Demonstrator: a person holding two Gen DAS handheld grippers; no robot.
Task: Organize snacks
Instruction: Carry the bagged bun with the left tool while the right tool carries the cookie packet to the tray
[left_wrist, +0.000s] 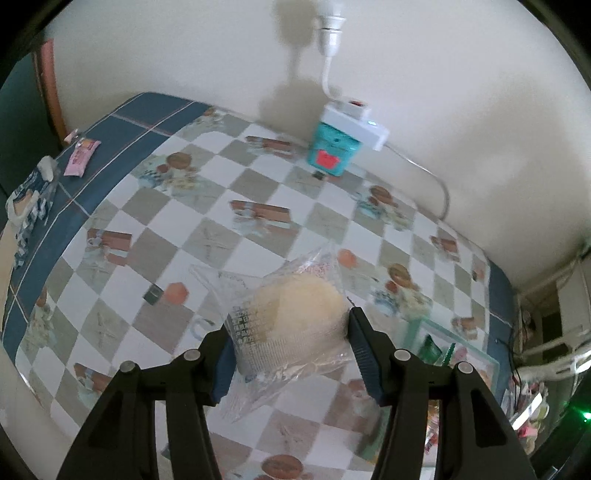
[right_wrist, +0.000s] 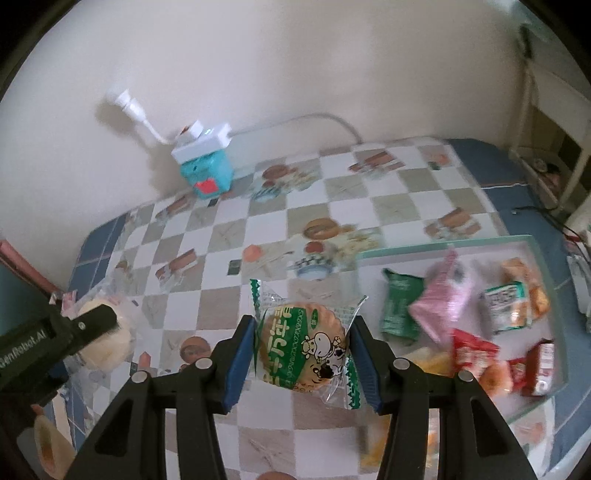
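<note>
My left gripper (left_wrist: 291, 345) is shut on a pale round cake in a clear wrapper (left_wrist: 295, 314) and holds it above the checkered table. It also shows at the left of the right wrist view (right_wrist: 107, 332). My right gripper (right_wrist: 301, 350) is shut on a round cracker in a green and white wrapper (right_wrist: 304, 345), held above the table just left of a clear tray (right_wrist: 436, 249). The tray holds several wrapped snacks, among them a dark green packet (right_wrist: 399, 306), a pink packet (right_wrist: 443, 306) and a red packet (right_wrist: 472, 350).
A teal box with a white power strip on it (left_wrist: 334, 146) stands by the back wall, with a cable running right. A pink snack packet (left_wrist: 79, 157) and a blue and white bag (left_wrist: 27, 214) lie at the table's left edge. The tray's corner (left_wrist: 458, 347) is right of my left gripper.
</note>
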